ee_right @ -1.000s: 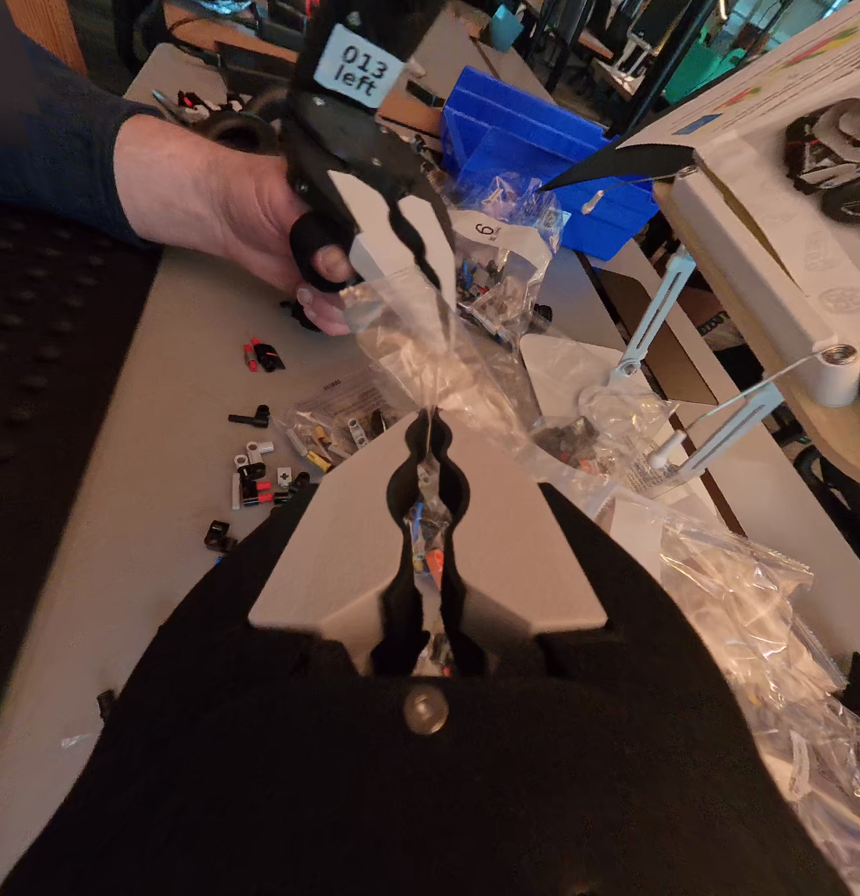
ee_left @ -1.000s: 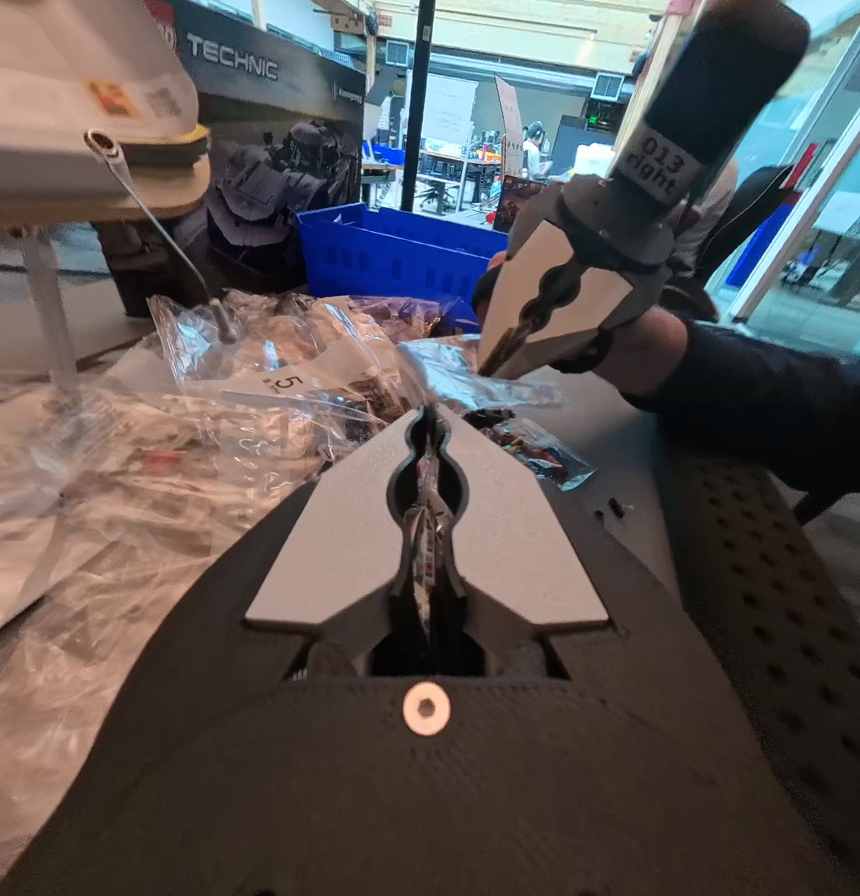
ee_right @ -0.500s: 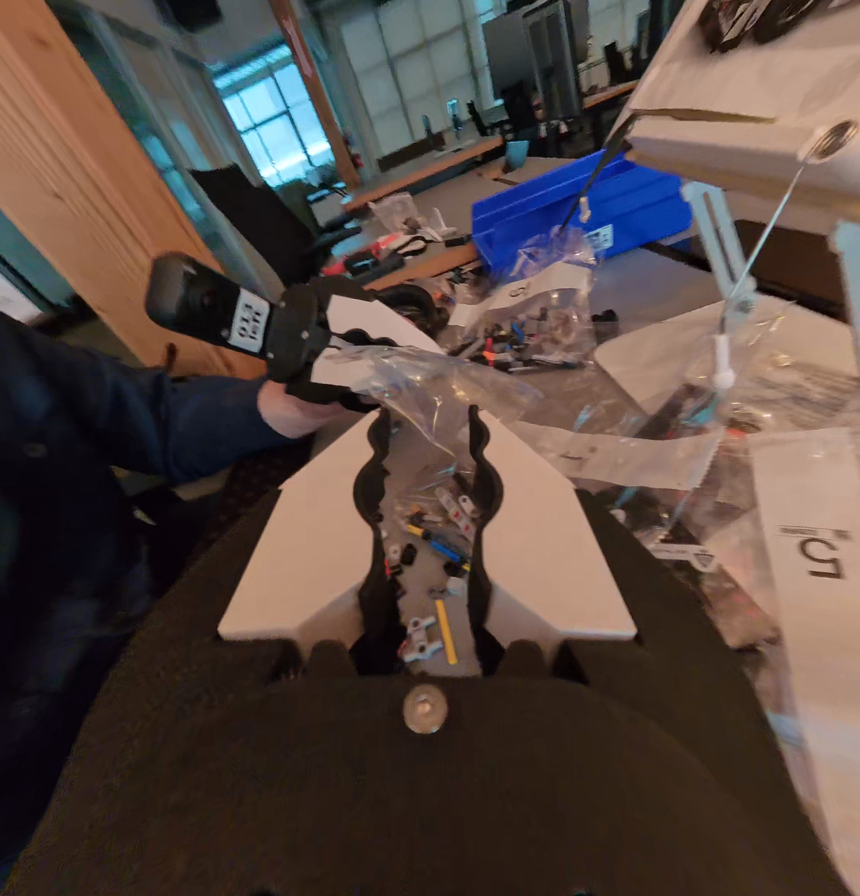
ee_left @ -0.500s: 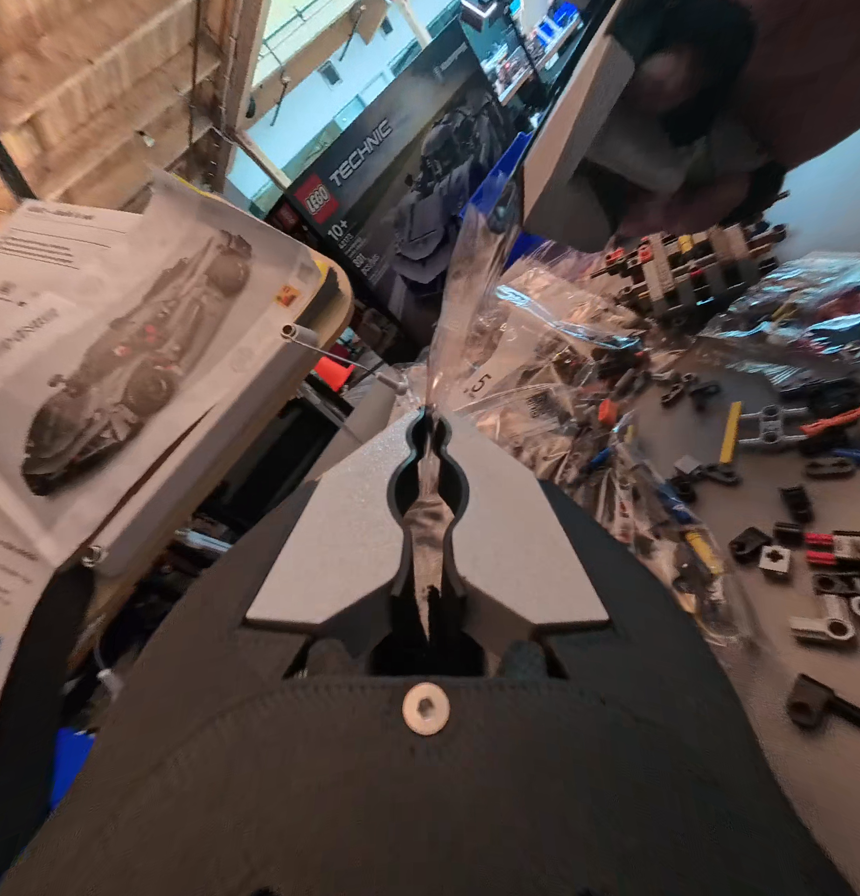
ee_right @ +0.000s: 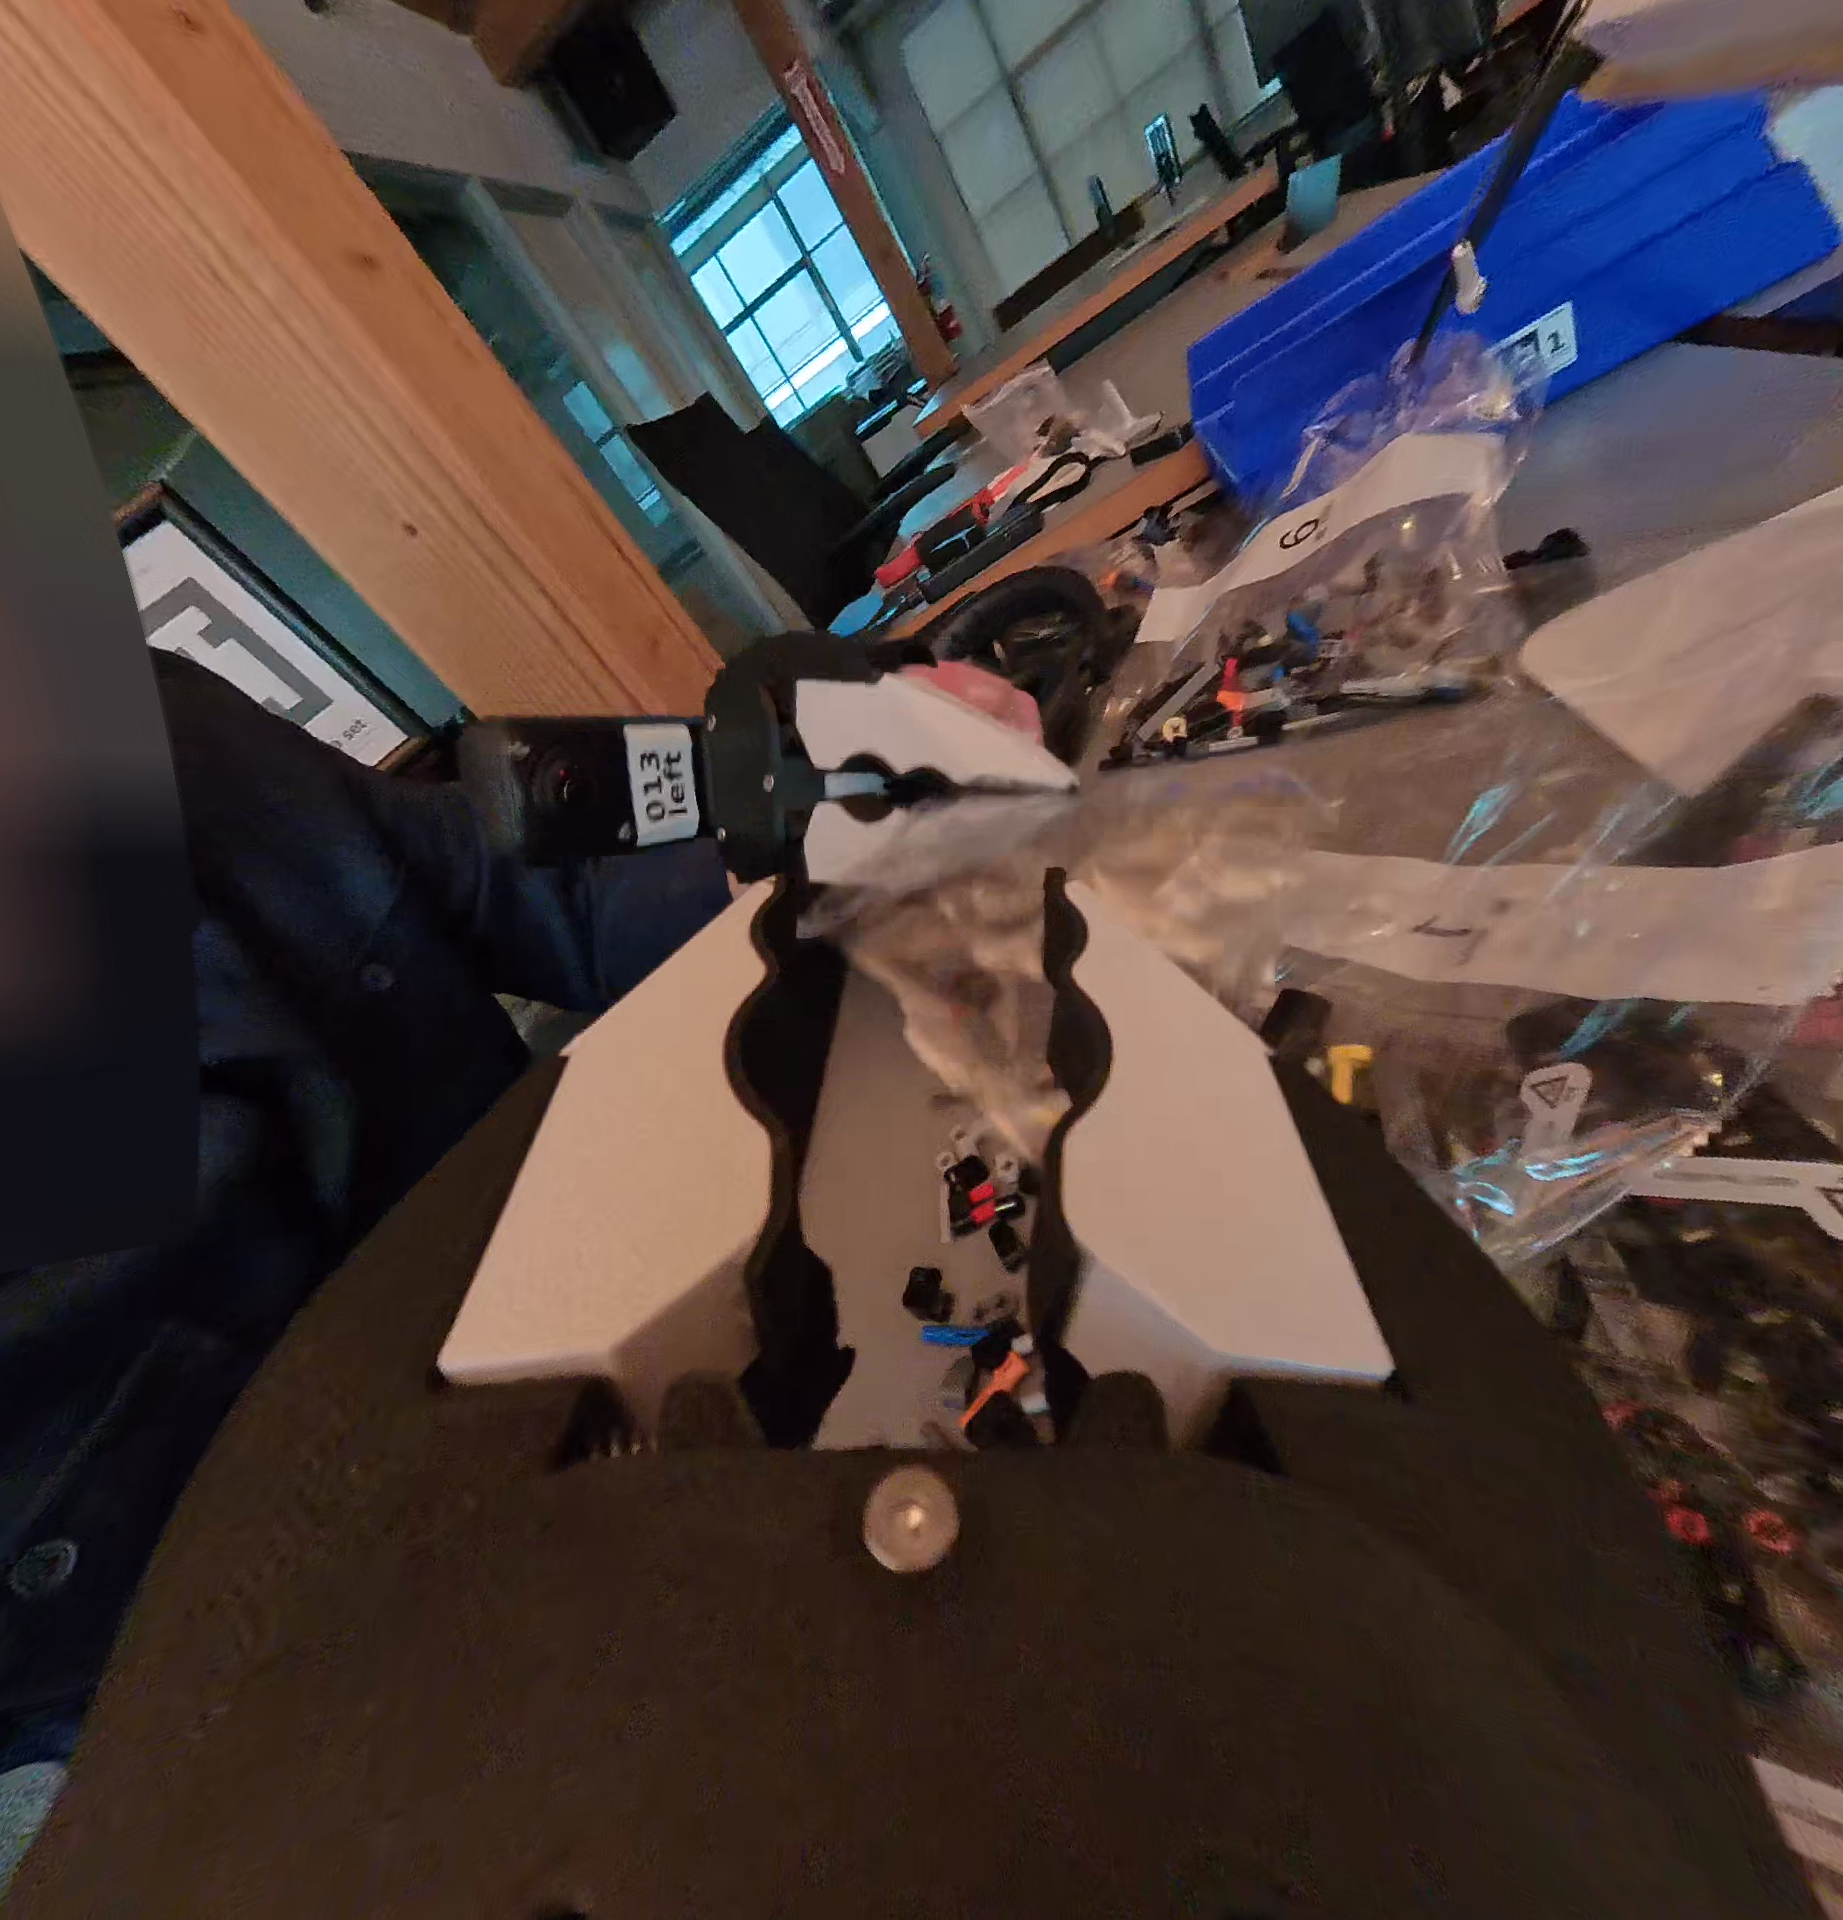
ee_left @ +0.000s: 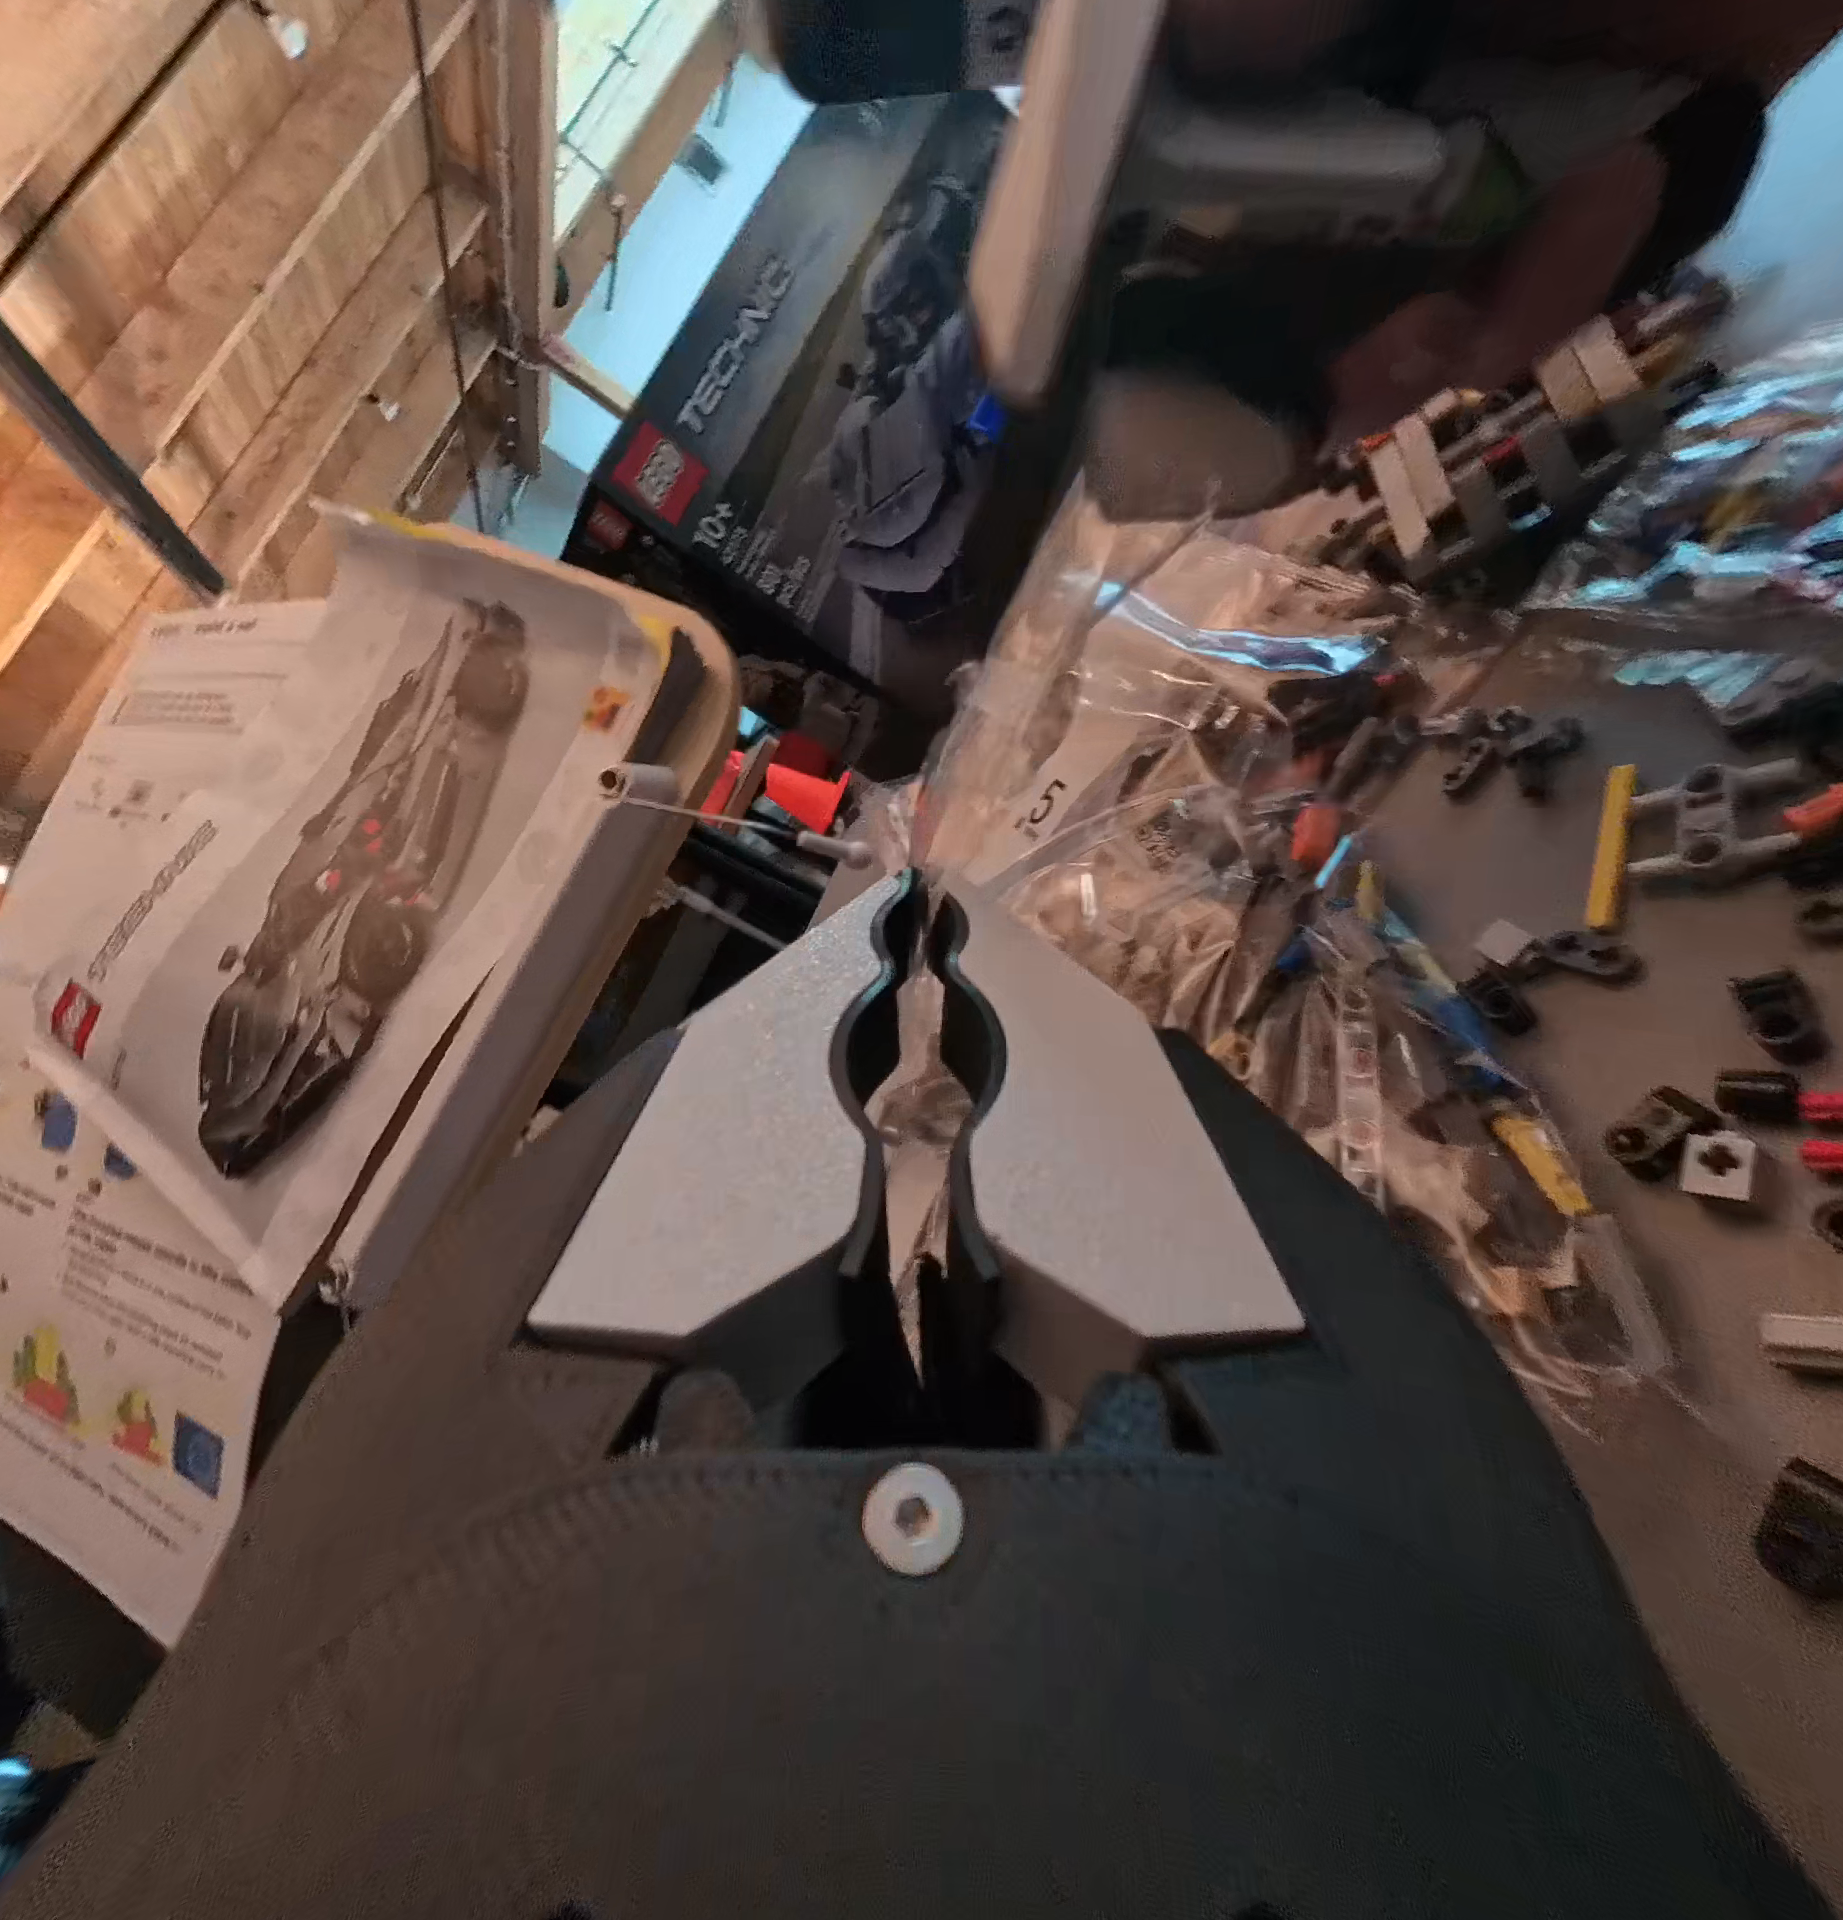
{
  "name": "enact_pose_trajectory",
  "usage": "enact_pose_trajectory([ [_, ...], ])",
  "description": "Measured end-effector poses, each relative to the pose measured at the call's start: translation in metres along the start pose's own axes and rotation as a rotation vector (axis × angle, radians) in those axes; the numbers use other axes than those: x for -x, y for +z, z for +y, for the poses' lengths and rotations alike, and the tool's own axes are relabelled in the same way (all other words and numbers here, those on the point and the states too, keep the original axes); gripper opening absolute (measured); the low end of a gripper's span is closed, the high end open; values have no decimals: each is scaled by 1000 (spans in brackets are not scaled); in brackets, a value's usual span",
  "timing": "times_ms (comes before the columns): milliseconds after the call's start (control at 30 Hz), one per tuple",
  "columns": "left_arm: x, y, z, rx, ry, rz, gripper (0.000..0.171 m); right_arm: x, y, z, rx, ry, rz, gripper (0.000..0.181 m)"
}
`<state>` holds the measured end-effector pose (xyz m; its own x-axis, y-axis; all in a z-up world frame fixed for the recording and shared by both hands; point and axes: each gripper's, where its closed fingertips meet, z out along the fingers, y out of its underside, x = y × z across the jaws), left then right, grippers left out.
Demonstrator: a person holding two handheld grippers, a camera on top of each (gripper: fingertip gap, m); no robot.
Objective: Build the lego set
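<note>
Left tool [ee_left: 922, 894] tight on clear bag [ee_left: 1104, 665], contents blurred.

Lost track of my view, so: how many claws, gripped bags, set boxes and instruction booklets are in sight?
Claws: 2 (left claw, right claw)
Clear bag gripped by the left claw: 1
Set box: 1
Instruction booklet: 1
Total: 5
</note>
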<state>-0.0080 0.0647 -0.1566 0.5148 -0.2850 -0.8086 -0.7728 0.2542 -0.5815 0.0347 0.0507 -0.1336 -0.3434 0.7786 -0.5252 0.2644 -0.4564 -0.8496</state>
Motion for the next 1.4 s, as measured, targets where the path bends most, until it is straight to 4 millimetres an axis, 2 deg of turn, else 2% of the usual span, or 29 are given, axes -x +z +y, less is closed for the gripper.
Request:
enact_pose_trajectory([
  [100,-12,4,-4,5,59,25,0,3,-2,-2,-8,-30,-7,26],
  [233,-9,3,-3,8,62,13,0,2,-4,4,41,-73,21,1],
  [267,-7,2,-4,5,59,6,0,0,-3,7,61,-73,36,3],
  [367,-3,2,-1,21,66,-15,0,-9,-10,8,80,-56,94,22],
  [500,3,2,1,44,81,-52,0,-20,-22,4,41,4,134,29],
  [700,8,0,-3,35,91,-85,0,-23,-8,31,140,168,56,51],
  [967,12,-4,-10,-1,82,-102,0,-39,-13,23,45,236,69,63],
  [1100,15,-5,-12,-11,77,-113,0,-36,-10,26,63,230,53,65],
  [1200,12,-4,-12,-9,89,-104,0,-23,-9,15,21,164,-7,47],
  [1333,7,-3,-12,-13,85,-71,0,-15,-13,6,17,8,44,0],
  [1400,0,-1,-12,-18,75,-34,1,-20,-16,8,39,-39,99,0],
])
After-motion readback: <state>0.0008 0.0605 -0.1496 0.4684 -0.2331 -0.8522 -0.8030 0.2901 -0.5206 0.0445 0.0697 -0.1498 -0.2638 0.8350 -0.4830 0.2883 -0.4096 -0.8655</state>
